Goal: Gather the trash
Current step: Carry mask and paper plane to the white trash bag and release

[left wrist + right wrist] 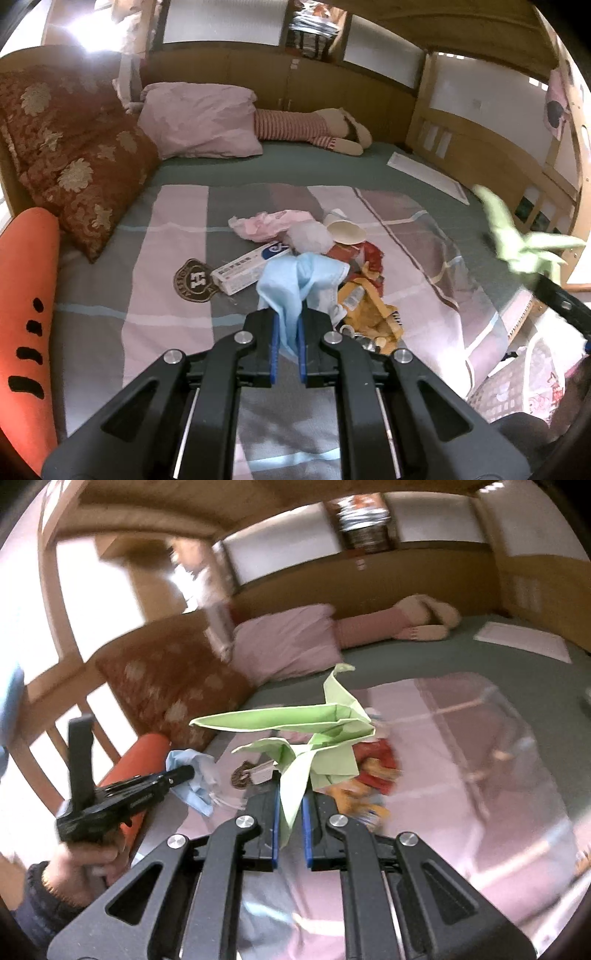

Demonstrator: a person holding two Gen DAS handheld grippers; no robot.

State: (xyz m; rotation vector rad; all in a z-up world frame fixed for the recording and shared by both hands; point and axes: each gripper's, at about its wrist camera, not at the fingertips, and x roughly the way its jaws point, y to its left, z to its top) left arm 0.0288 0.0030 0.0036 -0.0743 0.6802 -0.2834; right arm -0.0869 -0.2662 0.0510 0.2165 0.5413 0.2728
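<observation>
The left gripper (287, 328) clamps a blue cloth (299, 284) and the right gripper (290, 812) clamps green folded paper (314, 734), both above the bed (166, 206) centre.

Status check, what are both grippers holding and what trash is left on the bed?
Left gripper shut on blue mask. Right gripper shut on green folded paper. Trash pile remains on bed. Nothing blocking.
</observation>
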